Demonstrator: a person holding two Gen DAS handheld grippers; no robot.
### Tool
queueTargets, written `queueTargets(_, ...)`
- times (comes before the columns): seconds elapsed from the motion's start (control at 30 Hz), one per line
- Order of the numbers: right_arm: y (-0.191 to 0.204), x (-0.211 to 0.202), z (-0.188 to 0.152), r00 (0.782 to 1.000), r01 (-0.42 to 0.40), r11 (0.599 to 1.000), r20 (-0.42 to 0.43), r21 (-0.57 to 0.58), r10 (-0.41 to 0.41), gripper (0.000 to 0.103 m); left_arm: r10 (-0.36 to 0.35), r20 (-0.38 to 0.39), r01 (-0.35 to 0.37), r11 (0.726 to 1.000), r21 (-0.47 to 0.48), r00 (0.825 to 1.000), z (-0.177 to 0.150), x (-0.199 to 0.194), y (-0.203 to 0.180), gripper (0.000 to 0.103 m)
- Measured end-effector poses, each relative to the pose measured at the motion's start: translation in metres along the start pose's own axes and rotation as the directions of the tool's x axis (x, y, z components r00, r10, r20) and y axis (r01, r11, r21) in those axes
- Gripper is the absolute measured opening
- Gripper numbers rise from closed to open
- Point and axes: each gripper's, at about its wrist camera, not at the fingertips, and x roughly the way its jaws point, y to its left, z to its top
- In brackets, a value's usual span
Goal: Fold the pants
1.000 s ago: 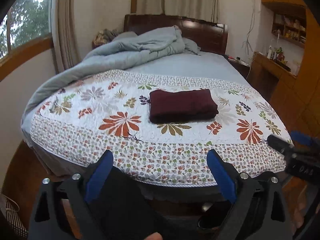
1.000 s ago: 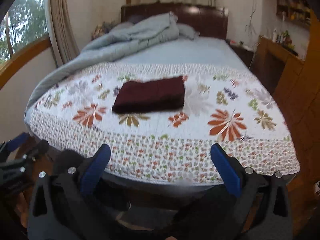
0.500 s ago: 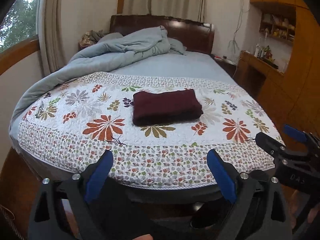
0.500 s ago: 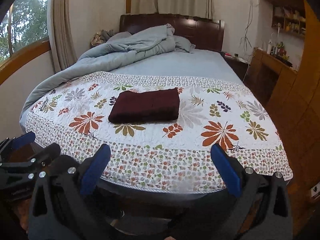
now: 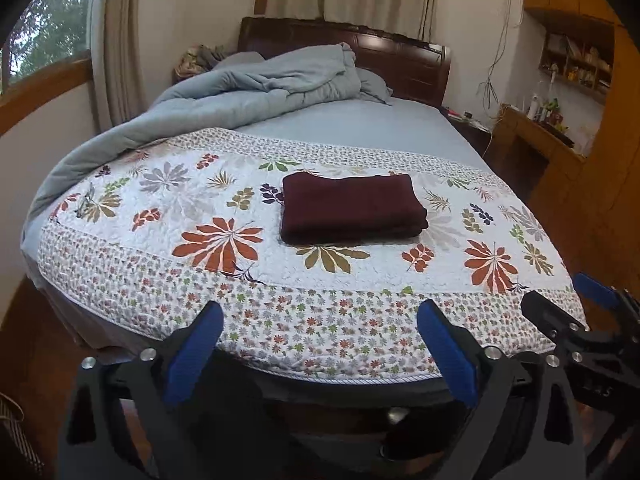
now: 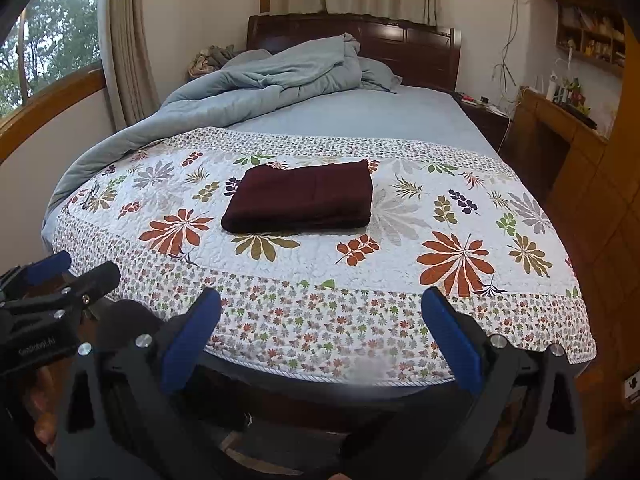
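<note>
A: Where are the pants (image 5: pixel 352 208)?

B: Dark maroon, folded into a thick flat rectangle, lying on the floral quilt (image 5: pixel 224 280) toward the middle of the bed (image 5: pixel 360 128). Long side runs across the bed. Nothing touches them.

A: Left tool (image 5: pixel 320 344)?

B: Fingers spread wide, blue pads facing each other, nothing between them. It hangs off the foot of the bed, short of the quilt's hem, well apart from the pants. In the right wrist view it shows at the lower left (image 6: pixel 60 280), side-on.

A: Right tool (image 6: pixel 322 332)?

B: Same: wide open, empty, also beyond the foot edge. From the left wrist view it sits at the far right (image 5: pixel 576 312), level with the quilt's corner.

A: Anything else on the bed?

B: A grey-blue duvet (image 6: pixel 260 84) bunched up at the head end, trailing down the window side, its edge overlapping the quilt's far corner. Dark wooden headboard (image 6: pixel 408 48) behind it.

A: Surroundings?

B: Curtained window (image 6: pixel 52 48) on one side; wooden cabinets and a cluttered shelf (image 6: pixel 592 40) on the other.
</note>
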Motion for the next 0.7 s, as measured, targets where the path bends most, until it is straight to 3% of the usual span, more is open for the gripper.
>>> queueTargets(0.23, 0.004, 0.000, -0.002, 1.000, 0.005, 1.000, 0.003, -0.014, -0.005, 0.100, 0.042, 0.013, -0.042, 0.999, 0.020, 0.999, -0.004, -0.002, -0.005, 0.099)
queueTargets(0.7, -0.001, -0.001, -0.003, 1.000, 0.020, 1.000, 0.017, -0.007, -0.020, 0.100, 0.021, 0.015, -0.022, 0.999, 0.029, 1.000, -0.005, -0.010, -0.012, 0.099)
